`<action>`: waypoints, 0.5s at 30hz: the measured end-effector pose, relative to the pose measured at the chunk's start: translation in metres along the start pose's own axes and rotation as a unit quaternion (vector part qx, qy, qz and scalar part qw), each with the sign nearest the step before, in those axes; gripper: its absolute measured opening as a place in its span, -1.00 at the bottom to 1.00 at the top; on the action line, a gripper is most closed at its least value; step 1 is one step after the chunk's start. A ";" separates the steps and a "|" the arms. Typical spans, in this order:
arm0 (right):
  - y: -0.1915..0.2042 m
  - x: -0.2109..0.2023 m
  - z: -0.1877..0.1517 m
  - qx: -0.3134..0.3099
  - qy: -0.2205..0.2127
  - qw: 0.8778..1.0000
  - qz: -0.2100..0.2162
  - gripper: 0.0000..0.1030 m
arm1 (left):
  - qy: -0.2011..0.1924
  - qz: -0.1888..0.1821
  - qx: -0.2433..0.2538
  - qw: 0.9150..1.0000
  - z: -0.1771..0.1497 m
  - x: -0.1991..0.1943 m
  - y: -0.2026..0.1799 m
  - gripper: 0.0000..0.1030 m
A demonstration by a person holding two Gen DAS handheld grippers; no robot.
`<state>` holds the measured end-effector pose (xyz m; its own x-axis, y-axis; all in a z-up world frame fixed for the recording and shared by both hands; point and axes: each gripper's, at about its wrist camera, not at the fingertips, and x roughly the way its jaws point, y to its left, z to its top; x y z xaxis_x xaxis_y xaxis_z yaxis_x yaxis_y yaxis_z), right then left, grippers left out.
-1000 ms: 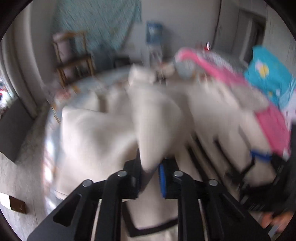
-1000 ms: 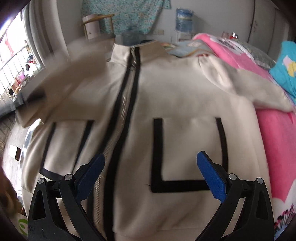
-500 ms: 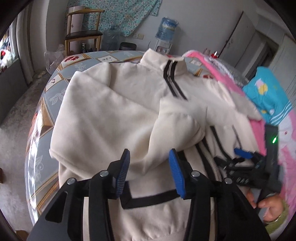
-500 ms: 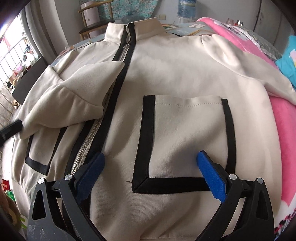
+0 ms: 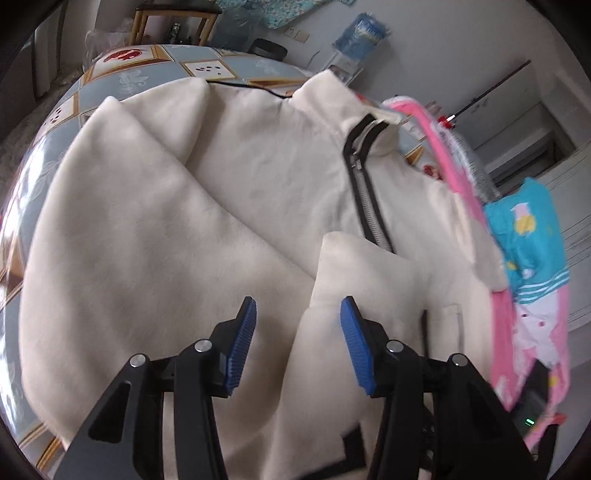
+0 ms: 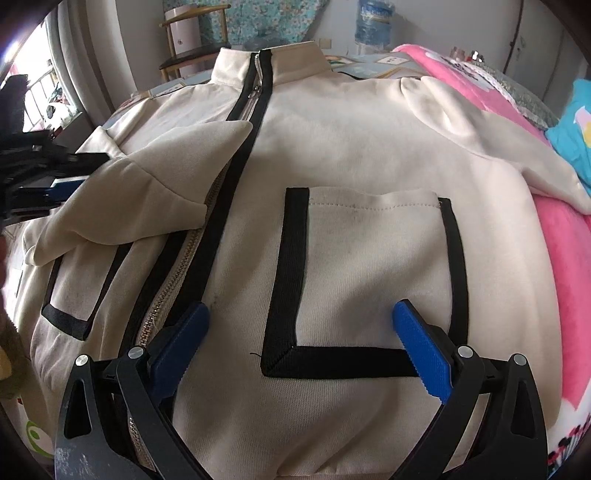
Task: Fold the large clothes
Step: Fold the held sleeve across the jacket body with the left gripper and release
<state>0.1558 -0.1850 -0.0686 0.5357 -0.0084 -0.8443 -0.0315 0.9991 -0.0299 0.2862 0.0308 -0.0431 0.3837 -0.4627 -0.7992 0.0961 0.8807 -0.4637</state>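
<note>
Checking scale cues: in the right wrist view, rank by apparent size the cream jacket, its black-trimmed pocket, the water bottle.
1. cream jacket, fills most of the view.
2. black-trimmed pocket.
3. water bottle, smallest, though it stands far back, so its true size is unsure.

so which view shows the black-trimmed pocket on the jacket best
The right wrist view: the black-trimmed pocket sits whole and sharp in mid-frame on the jacket, between the open right gripper fingers. The left wrist view catches only a blurred sliver of pocket edge.
</note>
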 end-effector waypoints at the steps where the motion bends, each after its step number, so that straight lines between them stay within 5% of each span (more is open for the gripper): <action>1: 0.000 0.001 0.002 -0.001 0.003 1.000 0.001 0.87 | -0.005 0.004 0.003 1.000 -0.001 0.002 -0.004 -0.10; 8: -0.017 -0.006 0.007 0.029 0.015 0.998 0.052 0.87 | -0.009 -0.026 0.071 0.997 -0.026 -0.011 -0.031 -0.70; 15: -0.054 -0.027 0.006 0.087 0.000 0.992 0.092 0.87 | 0.034 -0.086 0.152 0.984 -0.093 -0.031 -0.057 -0.75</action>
<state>0.1481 -0.2388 -0.0415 0.5353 0.1744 -0.8265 0.0177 0.9759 0.2174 0.1835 -0.0144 -0.0274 0.2763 -0.6035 -0.7479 0.4286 0.7739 -0.4661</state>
